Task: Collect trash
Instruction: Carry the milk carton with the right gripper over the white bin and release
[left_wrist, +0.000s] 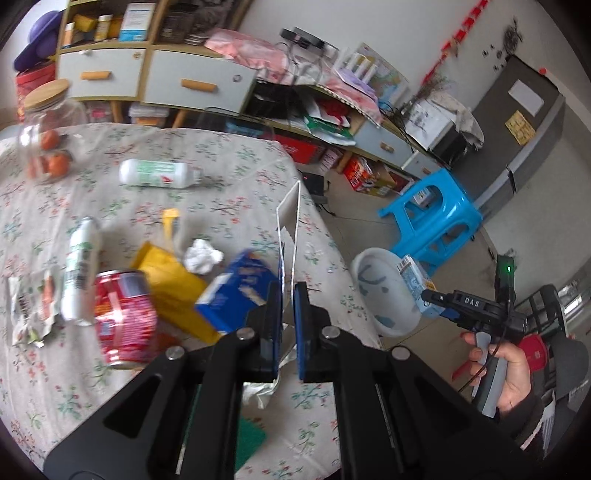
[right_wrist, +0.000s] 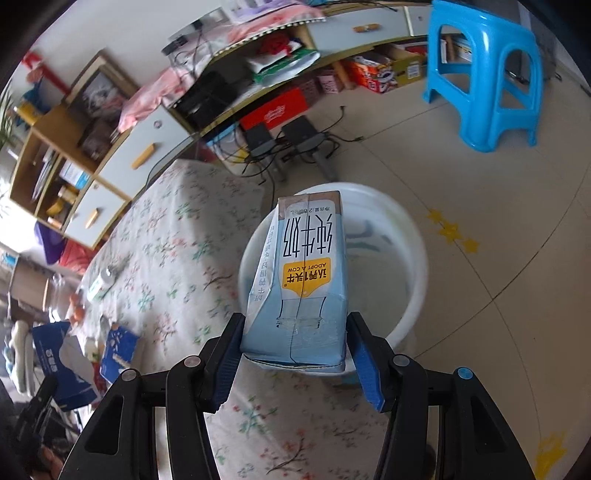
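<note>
Clamped on the milk carton (right_wrist: 299, 280), the right gripper (right_wrist: 295, 354) holds it above the white bin (right_wrist: 406, 236) off the table (right_wrist: 177, 251) edge, ready to drop, while the left gripper (left_wrist: 287, 325) pinches a thin clear wrapper (left_wrist: 290, 218).

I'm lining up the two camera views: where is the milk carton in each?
Left wrist view: milk carton at right of centre, held by the right gripper over the white tub.
Right wrist view: centre, between the jaws, tub behind it.
Shared landmark: blue stool.
</note>
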